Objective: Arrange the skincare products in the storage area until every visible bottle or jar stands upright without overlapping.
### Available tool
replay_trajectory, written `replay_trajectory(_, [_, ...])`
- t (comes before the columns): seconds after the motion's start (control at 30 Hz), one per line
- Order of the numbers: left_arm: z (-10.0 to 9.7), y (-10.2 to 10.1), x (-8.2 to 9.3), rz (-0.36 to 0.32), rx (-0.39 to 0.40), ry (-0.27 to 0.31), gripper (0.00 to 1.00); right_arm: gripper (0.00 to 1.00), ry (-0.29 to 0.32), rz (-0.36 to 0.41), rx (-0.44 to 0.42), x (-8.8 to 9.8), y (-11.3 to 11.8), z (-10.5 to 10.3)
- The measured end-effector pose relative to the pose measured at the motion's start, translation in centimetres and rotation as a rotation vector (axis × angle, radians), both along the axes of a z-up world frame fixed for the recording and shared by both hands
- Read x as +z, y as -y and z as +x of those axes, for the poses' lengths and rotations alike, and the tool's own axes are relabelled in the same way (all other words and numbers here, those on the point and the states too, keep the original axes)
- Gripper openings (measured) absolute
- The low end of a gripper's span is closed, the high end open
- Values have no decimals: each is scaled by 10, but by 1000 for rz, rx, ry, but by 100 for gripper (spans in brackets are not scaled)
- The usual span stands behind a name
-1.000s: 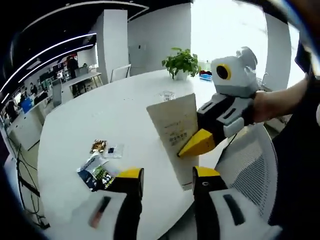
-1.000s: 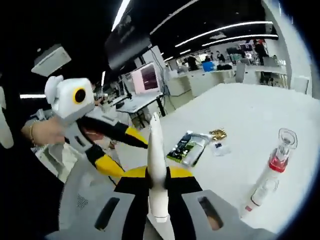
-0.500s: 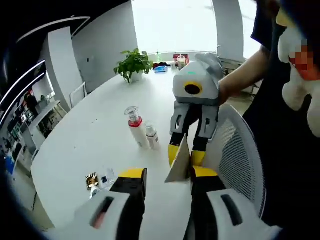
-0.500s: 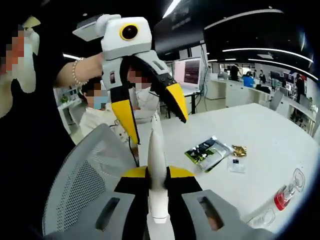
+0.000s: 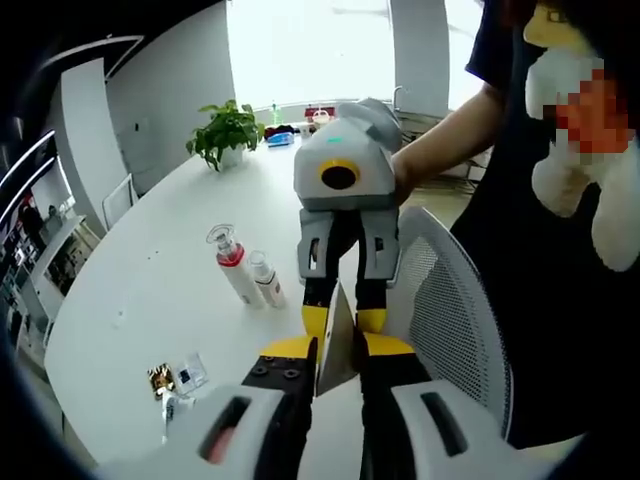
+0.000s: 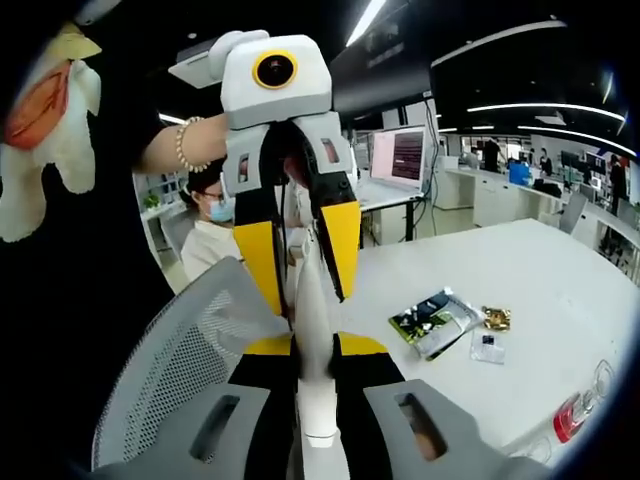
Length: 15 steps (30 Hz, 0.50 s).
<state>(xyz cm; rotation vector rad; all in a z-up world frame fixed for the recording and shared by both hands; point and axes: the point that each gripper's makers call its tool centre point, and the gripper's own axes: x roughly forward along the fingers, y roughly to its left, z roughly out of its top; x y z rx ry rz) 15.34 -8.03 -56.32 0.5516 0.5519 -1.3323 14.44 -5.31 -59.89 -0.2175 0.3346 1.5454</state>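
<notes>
Card [image 5: 336, 335] clamped edge-on by both hand-held grippers, left [image 5: 338, 352], right [image 6: 301, 350]; bottles [image 5: 243, 277] upright on table [image 5: 150, 280].

Open office. Daylight is pouring through big windows [image 5: 300, 45] behind a large white round counter [image 5: 150, 290]. A potted plant [image 5: 222, 130] is sitting at its far edge. A grey mesh chair [image 5: 450, 320] is standing beside it. Ceiling strip lights [image 6: 520, 100] are glowing over rows of desks [image 6: 500, 195], a monitor [image 6: 405, 155] lit.

White round table [image 5: 150, 290] with two upright bottles [image 5: 245, 278], scattered sachets [image 6: 440, 320] and a potted plant [image 5: 222, 130]
</notes>
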Motion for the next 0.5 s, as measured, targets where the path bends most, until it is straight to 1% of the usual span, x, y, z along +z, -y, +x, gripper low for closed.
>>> replay_trajectory(0.2, [1,-1,-2,-1,-7,-8,18,12,-2,-2,33,1,-1,-3])
replay_trajectory(0.33, [2,0,-2,-7,-5,-14,18,12,-9,0,33,2,0,-3])
replay_trajectory(0.43, [1,2,-3,-9,-7,-10,15,13,-10,-5,34,1,2,-3])
replay_trajectory(0.5, [-1,4,-2,-18,-2,-24,13,14,-5,-8,35,1,4,-2])
